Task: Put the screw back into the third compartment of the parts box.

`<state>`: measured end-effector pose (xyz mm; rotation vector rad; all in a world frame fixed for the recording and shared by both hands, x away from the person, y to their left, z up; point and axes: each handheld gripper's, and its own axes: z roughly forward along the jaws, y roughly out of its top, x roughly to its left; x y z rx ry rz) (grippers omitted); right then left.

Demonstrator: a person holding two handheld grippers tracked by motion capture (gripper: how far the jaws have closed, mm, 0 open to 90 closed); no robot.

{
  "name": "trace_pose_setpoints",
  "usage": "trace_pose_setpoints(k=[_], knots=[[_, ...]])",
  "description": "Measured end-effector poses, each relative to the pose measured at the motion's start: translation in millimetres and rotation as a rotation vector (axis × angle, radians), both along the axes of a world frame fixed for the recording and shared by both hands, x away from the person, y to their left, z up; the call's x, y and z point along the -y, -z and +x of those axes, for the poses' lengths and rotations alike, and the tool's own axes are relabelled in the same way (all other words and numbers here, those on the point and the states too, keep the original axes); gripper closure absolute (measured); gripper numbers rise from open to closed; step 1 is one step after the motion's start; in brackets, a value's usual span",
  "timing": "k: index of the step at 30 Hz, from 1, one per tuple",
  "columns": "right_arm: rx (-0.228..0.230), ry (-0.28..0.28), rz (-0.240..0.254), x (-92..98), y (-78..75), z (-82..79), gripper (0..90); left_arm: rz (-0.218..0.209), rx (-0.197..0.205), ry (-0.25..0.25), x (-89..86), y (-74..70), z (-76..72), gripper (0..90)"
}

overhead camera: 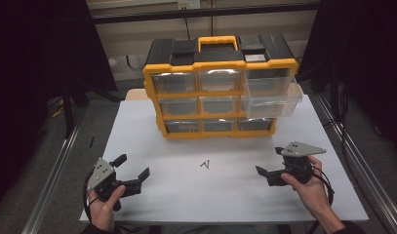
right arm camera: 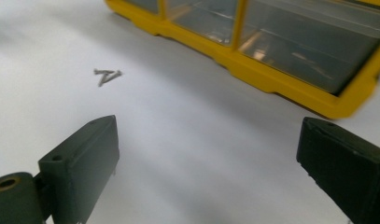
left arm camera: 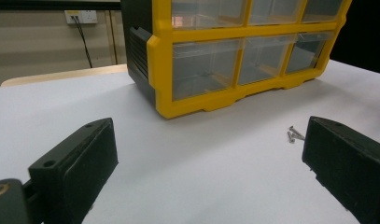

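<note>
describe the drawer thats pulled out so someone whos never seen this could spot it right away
Start from the yellow and black organiser standing at the far side of the white table, with three rows of three clear drawers. Go to the top row, right-hand column: the open drawer is there. It alone juts forward past the yellow frame and overhangs the drawer below it, while the others sit flush.

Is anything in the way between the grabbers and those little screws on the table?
No. The screws lie on bare white table, with open surface between them and both the left gripper and the right gripper. The yellow drawer box stands farther back, behind the screws, not in the path.
</note>
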<state>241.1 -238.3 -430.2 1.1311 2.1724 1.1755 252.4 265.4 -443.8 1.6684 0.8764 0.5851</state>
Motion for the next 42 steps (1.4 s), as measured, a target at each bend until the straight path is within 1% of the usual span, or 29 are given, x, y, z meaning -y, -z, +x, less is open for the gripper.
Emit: trace_pose_setpoints(k=[2,7,12,13,18,19,20,21,22,23,24,25,27,28,30,31,33,34,36,37,38,39,40,41,42], knots=[[-0.011,-0.022,-0.010,-6.8,-0.8,3.3,5.0,0.002,0.001,-0.001,0.6,-0.3,-0.9,3.2],[-0.047,-0.098,-0.041,-27.6,-0.6,16.3,4.7,0.000,0.001,0.003,0.1,-0.2,-0.2,3.2],[-0.078,-0.150,-0.083,-44.9,2.0,27.0,5.4,0.000,0.002,0.007,-0.2,-0.5,-0.5,3.2],[-0.081,-0.164,-0.087,-48.1,2.4,29.0,5.4,-0.006,-0.001,0.006,-0.1,-0.4,-0.6,3.2],[-0.108,-0.224,-0.114,-64.5,0.1,38.3,5.7,-0.003,0.001,0.008,0.4,-0.5,-0.5,3.2],[-0.122,-0.233,-0.110,-68.2,0.4,40.8,5.7,-0.003,0.001,0.007,0.3,-0.5,-0.4,3.2],[-0.138,-0.239,-0.119,-71.7,0.0,42.9,5.7,-0.003,0.001,0.007,0.3,-0.4,-0.3,3.2],[-0.138,-0.239,-0.119,-71.7,0.0,42.9,5.7,-0.003,0.001,0.007,0.3,-0.4,-0.3,3.2],[-0.154,-0.258,-0.134,-77.6,-0.6,48.1,5.8,-0.003,0.000,0.008,0.4,-0.5,-0.3,3.2],[-0.157,-0.264,-0.149,-80.3,-0.7,50.8,5.9,-0.003,0.000,0.008,0.4,-0.5,-0.3,3.1],[-0.174,-0.257,-0.168,-83.0,-1.5,53.0,5.9,-0.004,0.001,0.008,0.3,-0.4,-0.3,3.2],[-0.186,-0.259,-0.173,-85.1,-1.3,55.4,5.9,-0.003,0.000,0.008,0.1,-0.4,-0.2,3.2],[-0.212,-0.278,-0.206,-90.1,-1.6,61.6,6.0,-0.004,-0.001,0.010,-0.1,-0.2,0.1,3.2],[-0.214,-0.291,-0.217,-92.7,-1.1,65.2,6.3,-0.004,-0.002,0.011,-0.1,-0.2,0.1,3.2],[-0.248,-0.310,-0.234,-98.2,-1.7,70.7,7.1,-0.003,-0.001,0.009,-0.1,-0.4,-0.1,3.2],[-0.253,-0.319,-0.239,-99.9,-1.6,72.8,7.1,-0.003,-0.001,0.009,-0.1,-0.3,-0.1,3.2],[-0.290,-0.316,-0.250,-104.3,-2.6,75.6,7.2,-0.002,-0.001,0.009,-0.1,-0.3,-0.1,3.2],[-0.277,-0.321,-0.257,-107.5,-2.4,78.9,7.3,-0.004,-0.002,0.011,-0.1,-0.3,0.0,3.2],[-0.342,-0.301,-0.263,-113.9,-4.0,80.0,7.2,-0.002,-0.001,0.009,-0.1,-0.4,-0.2,3.2],[-0.304,-0.340,-0.271,-115.9,-2.6,84.3,7.2,-0.003,-0.001,0.010,-0.1,-0.4,-0.2,3.2],[-0.308,-0.340,-0.282,-117.9,-3.2,85.2,7.2,-0.003,-0.001,0.009,-0.2,-0.3,-0.2,3.2],[-0.343,-0.323,-0.280,-121.1,-3.9,85.4,7.2,-0.002,-0.001,0.009,-0.3,-0.3,-0.1,3.2],[-0.345,-0.338,-0.289,-123.1,-4.4,87.8,7.2,-0.003,-0.002,0.010,-0.3,-0.3,-0.1,3.2],[-0.374,-0.329,-0.286,-125.3,-5.6,88.7,7.2,-0.001,-0.002,0.009,-0.5,-0.3,-0.2,3.2],[-0.369,-0.343,-0.292,-126.6,-5.7,91.2,7.2,-0.002,-0.002,0.009,-0.5,-0.3,-0.2,3.2]])
